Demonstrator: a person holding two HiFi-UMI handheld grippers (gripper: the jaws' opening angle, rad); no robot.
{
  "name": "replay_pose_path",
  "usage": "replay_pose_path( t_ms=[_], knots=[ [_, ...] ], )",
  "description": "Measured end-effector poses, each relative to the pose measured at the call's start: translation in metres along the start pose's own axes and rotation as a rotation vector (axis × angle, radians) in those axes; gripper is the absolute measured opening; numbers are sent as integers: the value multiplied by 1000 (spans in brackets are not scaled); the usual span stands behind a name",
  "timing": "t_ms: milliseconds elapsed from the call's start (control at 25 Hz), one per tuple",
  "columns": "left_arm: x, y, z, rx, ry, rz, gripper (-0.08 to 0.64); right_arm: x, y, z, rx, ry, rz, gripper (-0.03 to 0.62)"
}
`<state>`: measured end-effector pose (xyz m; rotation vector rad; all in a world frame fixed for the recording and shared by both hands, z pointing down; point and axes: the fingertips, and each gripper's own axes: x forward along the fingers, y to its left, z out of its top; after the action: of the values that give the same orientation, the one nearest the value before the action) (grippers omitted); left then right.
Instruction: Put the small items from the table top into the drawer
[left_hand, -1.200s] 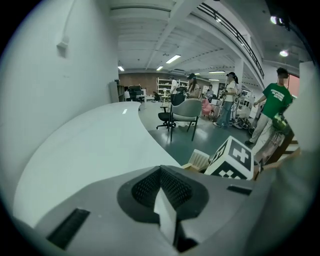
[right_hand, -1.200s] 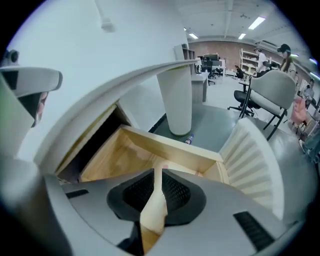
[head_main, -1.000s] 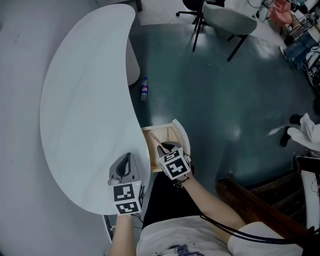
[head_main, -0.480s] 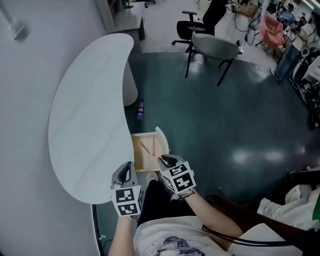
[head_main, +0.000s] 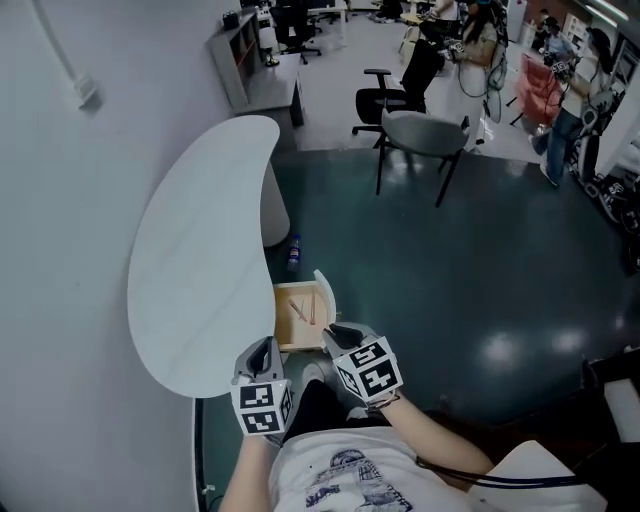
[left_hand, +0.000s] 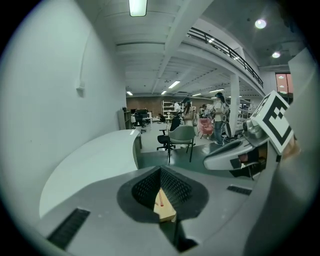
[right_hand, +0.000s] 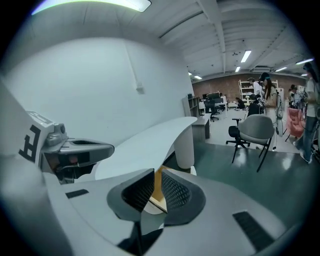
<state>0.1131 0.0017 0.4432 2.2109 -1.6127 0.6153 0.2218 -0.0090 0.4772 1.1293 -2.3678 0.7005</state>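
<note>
The white curved table top (head_main: 195, 270) carries no small items that I can see. Under its near edge the wooden drawer (head_main: 284, 322) stands pulled out, with thin stick-like items (head_main: 304, 309) lying in it. My left gripper (head_main: 262, 350) hangs just off the table's near end, shut and empty; its pads (left_hand: 150, 187) meet at the tip. My right gripper (head_main: 336, 333) hovers at the drawer's near right corner. Its pads (right_hand: 172, 190) stand a narrow gap apart with nothing between them, and the drawer's wood shows through.
A plastic bottle (head_main: 292, 252) lies on the dark green floor beside the table's white pedestal (head_main: 275, 215). A grey chair (head_main: 425, 135) and a black office chair (head_main: 385, 90) stand farther out. A plain wall runs along the left. People stand at the far end of the room.
The head view has lifted and drawn back, so more of the room shows. My right gripper has come back from over the drawer to its near corner. My left gripper has slid off the table edge.
</note>
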Motion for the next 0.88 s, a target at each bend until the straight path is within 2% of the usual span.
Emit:
replay_pose_path(
  t_ms=[200, 400, 600, 880],
  knots=[
    [-26, -13, 15, -3, -49, 1, 25, -27, 16, 18, -40, -52, 11, 58],
    [-54, -15, 20, 9, -54, 15, 25, -41, 33, 31, -34, -88, 35, 58],
    [-80, 1, 27, 20, -66, 55, 25, -49, 66, 44, -27, -122, 89, 58],
    [-106, 34, 32, 21, -105, 61, 25, -38, 118, 49, -93, -127, 117, 58]
  ],
)
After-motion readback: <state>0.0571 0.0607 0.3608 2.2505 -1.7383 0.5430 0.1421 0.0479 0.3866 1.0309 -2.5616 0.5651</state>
